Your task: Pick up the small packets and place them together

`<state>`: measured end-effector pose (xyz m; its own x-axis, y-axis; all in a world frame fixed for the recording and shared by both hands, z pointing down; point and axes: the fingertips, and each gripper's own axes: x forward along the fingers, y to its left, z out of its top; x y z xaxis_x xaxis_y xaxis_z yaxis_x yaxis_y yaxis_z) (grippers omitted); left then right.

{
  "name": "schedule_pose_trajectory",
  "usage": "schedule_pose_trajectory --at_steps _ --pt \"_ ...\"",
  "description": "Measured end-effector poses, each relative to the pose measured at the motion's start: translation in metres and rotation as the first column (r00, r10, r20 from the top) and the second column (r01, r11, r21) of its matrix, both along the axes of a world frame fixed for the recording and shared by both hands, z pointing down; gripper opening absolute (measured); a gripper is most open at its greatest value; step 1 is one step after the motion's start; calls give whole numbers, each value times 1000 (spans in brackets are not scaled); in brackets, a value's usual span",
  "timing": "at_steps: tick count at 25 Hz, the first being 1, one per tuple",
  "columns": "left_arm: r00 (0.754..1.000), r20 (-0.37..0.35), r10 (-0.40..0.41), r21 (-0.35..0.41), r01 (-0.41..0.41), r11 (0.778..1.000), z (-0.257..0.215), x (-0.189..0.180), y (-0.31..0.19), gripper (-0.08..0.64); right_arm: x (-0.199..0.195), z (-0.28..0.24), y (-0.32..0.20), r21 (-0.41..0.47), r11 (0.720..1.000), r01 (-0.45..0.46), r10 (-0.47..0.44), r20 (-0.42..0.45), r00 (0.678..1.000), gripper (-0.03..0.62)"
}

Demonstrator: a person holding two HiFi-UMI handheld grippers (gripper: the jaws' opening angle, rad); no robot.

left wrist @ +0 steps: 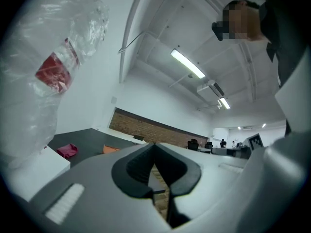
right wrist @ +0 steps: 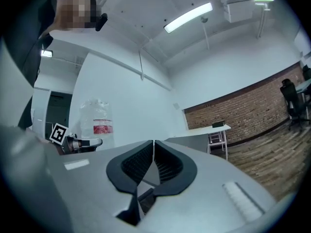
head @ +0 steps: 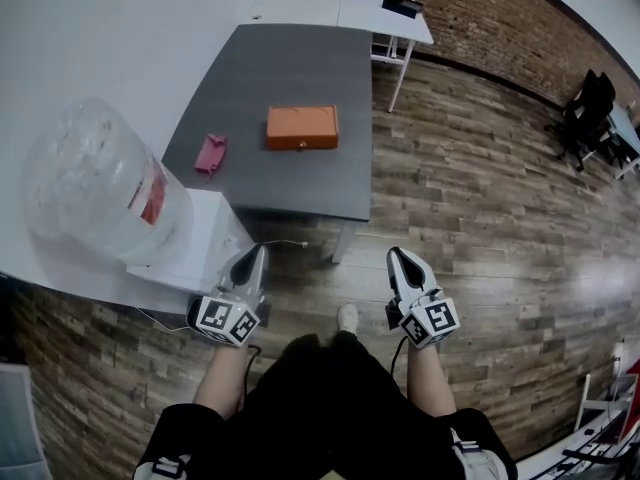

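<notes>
A pink small packet (head: 211, 154) lies on the left side of the dark grey table (head: 290, 68). An orange flat packet (head: 302, 127) lies near the table's middle. In the left gripper view the pink packet (left wrist: 67, 151) and the orange packet (left wrist: 111, 149) show far off, low at the left. Both grippers are held at the person's waist over the wooden floor, well short of the table. My left gripper (head: 258, 253) (left wrist: 155, 144) is shut and holds nothing. In my right gripper (head: 397, 255) (right wrist: 153, 142) the jaw tips meet with nothing between them.
A large clear water bottle (head: 95, 183) stands on a white dispenser (head: 205, 233) close to my left gripper. A white table (head: 385, 13) with a black object (head: 402, 5) stands beyond the grey one. Black chairs (head: 590, 118) are at the far right.
</notes>
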<state>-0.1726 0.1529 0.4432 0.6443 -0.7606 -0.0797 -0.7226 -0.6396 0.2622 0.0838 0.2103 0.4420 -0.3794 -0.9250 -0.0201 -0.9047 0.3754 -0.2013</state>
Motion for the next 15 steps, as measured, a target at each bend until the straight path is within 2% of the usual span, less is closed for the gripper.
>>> schedule_pose_trajectory --at_steps 15 --pt "995 15 -97 -8 97 995 -5 76 -75 -2 90 2 -99 -6 999 41 -40 32 999 9"
